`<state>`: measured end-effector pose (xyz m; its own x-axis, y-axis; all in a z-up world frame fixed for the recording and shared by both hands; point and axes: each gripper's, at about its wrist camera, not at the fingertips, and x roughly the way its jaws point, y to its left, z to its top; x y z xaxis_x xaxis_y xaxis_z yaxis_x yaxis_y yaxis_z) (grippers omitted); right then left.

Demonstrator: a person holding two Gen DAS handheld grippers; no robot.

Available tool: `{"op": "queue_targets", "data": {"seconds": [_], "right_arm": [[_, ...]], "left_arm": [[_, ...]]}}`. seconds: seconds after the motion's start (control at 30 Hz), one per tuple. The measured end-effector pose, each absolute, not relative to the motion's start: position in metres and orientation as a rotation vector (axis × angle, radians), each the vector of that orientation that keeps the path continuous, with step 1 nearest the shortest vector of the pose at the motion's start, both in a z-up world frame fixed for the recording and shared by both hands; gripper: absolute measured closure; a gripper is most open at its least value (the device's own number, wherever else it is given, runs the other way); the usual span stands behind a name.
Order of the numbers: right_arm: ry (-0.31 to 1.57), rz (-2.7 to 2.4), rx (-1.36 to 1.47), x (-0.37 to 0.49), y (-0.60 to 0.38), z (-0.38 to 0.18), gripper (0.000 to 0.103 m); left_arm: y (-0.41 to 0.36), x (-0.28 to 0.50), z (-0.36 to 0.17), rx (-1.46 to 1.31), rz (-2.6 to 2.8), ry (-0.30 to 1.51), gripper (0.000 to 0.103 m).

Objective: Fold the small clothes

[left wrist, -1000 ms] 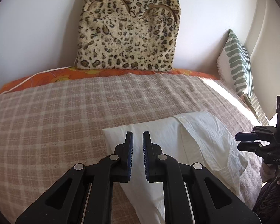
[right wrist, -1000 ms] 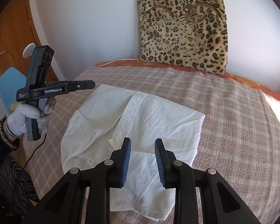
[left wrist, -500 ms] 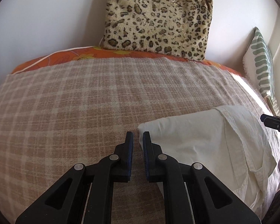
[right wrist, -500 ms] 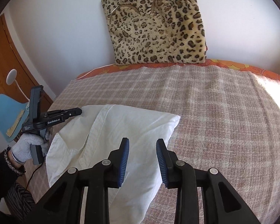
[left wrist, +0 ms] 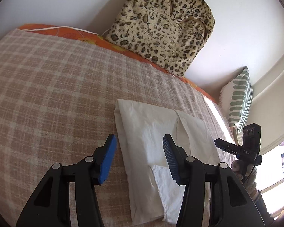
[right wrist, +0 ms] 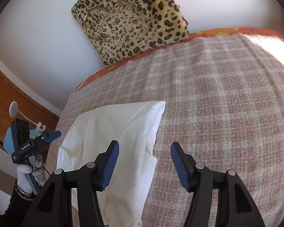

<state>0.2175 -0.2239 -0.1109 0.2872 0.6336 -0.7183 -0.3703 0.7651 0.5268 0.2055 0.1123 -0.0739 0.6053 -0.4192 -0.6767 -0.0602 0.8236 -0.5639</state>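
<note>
White wall rises behind a bed (left wrist: pixel 47 87) covered with a beige and tan checked blanket (right wrist: pixel 227 104), whose far edge shows an orange flowered sheet (left wrist: pixel 70 35). Against the wall leans a leopard-print cushion (left wrist: pixel 161 28), and in the left wrist view a white cushion with green stripes (left wrist: pixel 238 98) stands at the right end of the bed. At the left of the right wrist view there is a wooden door (right wrist: pixel 1 98).

On the blanket lies a white shirt (left wrist: pixel 153 132), folded into a long narrow rectangle with a lighter flap of cloth showing at its near end.

In its own view the left gripper (left wrist: pixel 140 158) hangs above the shirt's left long edge; its jaws are opening, about half spread, with one blue pad (left wrist: pixel 108 162) over the blanket and the other over the cloth, neither pressing on anything. The right gripper (right wrist: pixel 144 165) hangs above the shirt's right long edge in its own view; its jaws are opening too, rather wide, one pad over the cloth and one over the blanket, gripping nothing.

A hand in a pale glove (right wrist: pixel 27 176) holds the left gripper's handle, seen from the right wrist camera
</note>
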Motion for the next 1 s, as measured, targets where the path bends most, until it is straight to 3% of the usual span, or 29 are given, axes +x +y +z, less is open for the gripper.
{"op": "queue_targets", "data": {"seconds": [0.6,0.7,0.83,1.0], "right_arm": [[1.259,0.836,0.644,0.211,-0.255,-0.156,0.042],[1.269,0.872,0.655,0.212,-0.251,-0.158,0.052],[1.279,0.900,0.647,0.213,-0.235,-0.164,0.072],[1.278,0.891,0.654,0.214,-0.227,-0.166,0.078]], "left_arm": [[0.120,0.189,-0.125,-0.871,-0.347,1.001,0.056],[0.118,0.194,-0.125,-0.864,-0.363,0.992,0.056],[0.114,0.201,-0.133,-0.880,-0.388,0.986,0.071],[0.111,0.204,-0.133,-0.855,-0.372,0.991,0.083]]}}
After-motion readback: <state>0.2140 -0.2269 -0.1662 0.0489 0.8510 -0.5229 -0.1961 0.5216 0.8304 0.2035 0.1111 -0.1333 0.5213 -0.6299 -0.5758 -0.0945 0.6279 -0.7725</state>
